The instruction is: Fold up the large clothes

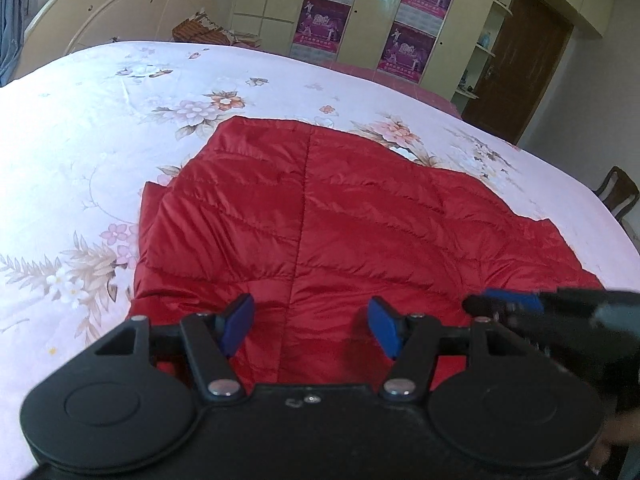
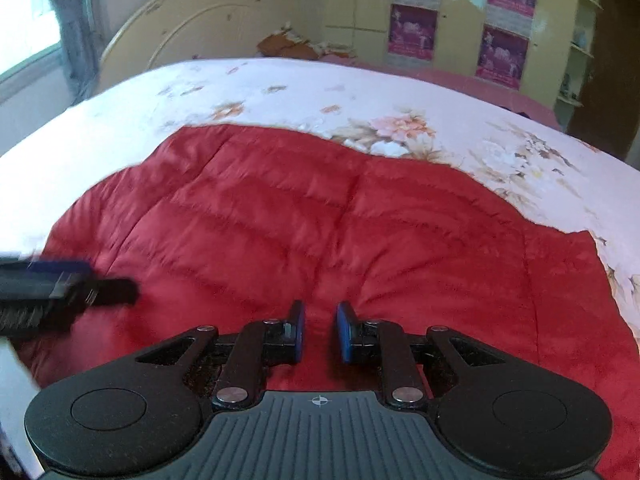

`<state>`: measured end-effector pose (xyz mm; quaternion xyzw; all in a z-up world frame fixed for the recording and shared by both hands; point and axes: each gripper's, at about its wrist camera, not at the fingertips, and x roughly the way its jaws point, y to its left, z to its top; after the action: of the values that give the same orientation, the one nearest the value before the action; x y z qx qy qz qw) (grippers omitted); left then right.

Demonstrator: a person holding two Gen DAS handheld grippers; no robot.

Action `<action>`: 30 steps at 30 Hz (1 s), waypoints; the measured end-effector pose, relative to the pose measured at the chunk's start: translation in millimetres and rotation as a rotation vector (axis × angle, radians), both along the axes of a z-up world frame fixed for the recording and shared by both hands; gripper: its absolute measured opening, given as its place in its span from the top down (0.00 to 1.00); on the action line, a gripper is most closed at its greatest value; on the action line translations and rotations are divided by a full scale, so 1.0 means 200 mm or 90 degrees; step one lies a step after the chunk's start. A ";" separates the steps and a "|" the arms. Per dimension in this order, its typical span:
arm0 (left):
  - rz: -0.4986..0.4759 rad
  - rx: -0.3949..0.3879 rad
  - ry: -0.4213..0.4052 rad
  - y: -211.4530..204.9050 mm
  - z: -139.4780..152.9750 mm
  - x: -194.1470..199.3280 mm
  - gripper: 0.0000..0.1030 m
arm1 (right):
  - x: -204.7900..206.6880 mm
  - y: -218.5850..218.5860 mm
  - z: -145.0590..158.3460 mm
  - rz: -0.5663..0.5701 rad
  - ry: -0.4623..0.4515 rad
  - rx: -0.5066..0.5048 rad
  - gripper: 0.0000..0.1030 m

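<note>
A red quilted down jacket (image 1: 320, 216) lies spread flat on the floral bedspread (image 1: 100, 128). It also fills the middle of the right wrist view (image 2: 300, 216). My left gripper (image 1: 312, 322) is open and empty, its blue pads just above the jacket's near edge. My right gripper (image 2: 320, 330) hovers over the jacket's near part with a narrow gap between its pads and nothing between them. The right gripper shows at the right of the left wrist view (image 1: 520, 304). The left gripper shows blurred at the left of the right wrist view (image 2: 68, 284).
The bed has a cream headboard (image 1: 120, 4) at the far left. A cupboard wall with pink posters (image 1: 412, 12) stands behind the bed. A brown door (image 1: 520, 60) and a chair back (image 1: 618, 192) are at the right. A window with a curtain (image 2: 36, 40) is at the left.
</note>
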<state>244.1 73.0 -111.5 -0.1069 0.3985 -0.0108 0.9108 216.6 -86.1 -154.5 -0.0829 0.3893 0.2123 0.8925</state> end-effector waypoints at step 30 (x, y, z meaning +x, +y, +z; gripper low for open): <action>0.149 -0.203 0.086 0.26 -0.04 -0.41 0.31 | -0.26 -0.04 -0.02 0.035 0.012 0.009 0.82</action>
<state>161.6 125.6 -120.3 -0.2956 0.4371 0.0394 0.8486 165.2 -93.2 -159.2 -0.0853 0.3935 0.2404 0.8832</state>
